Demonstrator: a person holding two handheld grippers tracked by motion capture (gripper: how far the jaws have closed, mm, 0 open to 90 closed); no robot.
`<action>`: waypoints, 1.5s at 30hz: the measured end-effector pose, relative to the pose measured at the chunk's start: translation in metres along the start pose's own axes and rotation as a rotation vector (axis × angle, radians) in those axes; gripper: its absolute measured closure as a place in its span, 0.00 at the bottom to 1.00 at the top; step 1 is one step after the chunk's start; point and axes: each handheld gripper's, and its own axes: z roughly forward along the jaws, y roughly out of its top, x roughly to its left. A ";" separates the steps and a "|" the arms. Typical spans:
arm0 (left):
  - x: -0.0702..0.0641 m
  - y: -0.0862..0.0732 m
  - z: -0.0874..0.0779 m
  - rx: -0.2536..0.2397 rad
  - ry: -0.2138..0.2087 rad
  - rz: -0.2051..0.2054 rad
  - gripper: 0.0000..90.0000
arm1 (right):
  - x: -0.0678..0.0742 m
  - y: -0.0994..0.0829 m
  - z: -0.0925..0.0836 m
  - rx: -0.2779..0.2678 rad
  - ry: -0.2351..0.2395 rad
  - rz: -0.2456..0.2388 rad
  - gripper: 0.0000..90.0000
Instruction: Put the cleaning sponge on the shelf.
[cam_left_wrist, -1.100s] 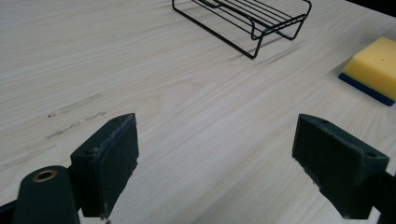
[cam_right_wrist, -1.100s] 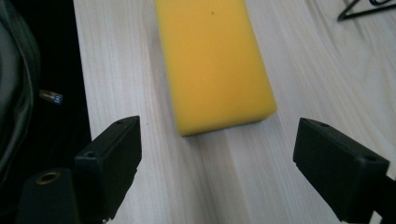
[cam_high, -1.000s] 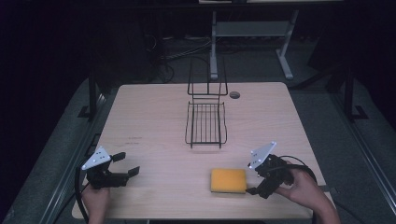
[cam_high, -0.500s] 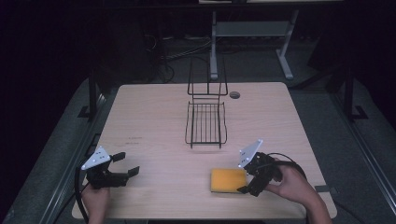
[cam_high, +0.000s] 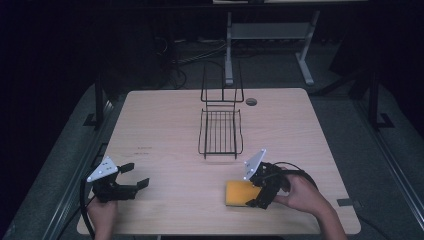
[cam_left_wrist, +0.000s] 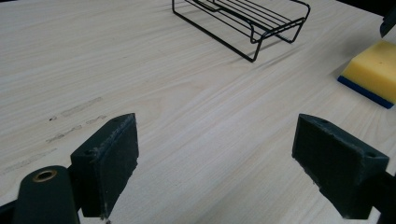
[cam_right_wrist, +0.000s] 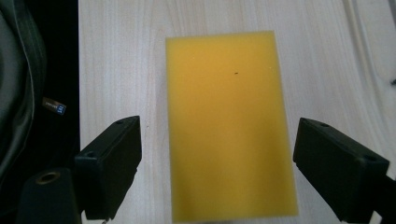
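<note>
A yellow sponge (cam_high: 236, 193) with a blue underside lies flat on the wooden table (cam_high: 160, 125), near the front edge on the right. My right gripper (cam_high: 252, 192) hangs over the sponge's right end, open. In the right gripper view the sponge (cam_right_wrist: 229, 121) lies between the two spread jaws of that gripper (cam_right_wrist: 217, 172), with a gap on each side. My left gripper (cam_high: 138, 175) rests open near the front left corner, with nothing between its jaws (cam_left_wrist: 217, 172). In the left gripper view the sponge (cam_left_wrist: 371, 70) lies far off at the right.
A black wire rack (cam_high: 221, 132) with an upright back frame stands at the table's middle, its near end (cam_left_wrist: 243, 18) facing me. A round cable hole (cam_high: 251, 101) sits behind it. The table's front edge runs just beside the sponge. A desk frame (cam_high: 265, 30) stands beyond the table.
My right gripper has moved left from the table's right side until its open jaws straddle the sponge. The left gripper and the sponge have stayed put.
</note>
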 end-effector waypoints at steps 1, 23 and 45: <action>0.000 0.000 0.000 0.000 0.000 -0.001 0.16 | 0.000 0.001 0.001 0.005 0.001 -0.001 0.17; 0.000 0.000 0.000 -0.004 -0.001 0.001 0.16 | -0.005 0.006 0.023 0.067 0.010 -0.019 0.17; 0.000 0.000 -0.001 -0.009 -0.001 -0.003 0.16 | -0.004 0.004 0.036 0.055 0.001 -0.028 0.17</action>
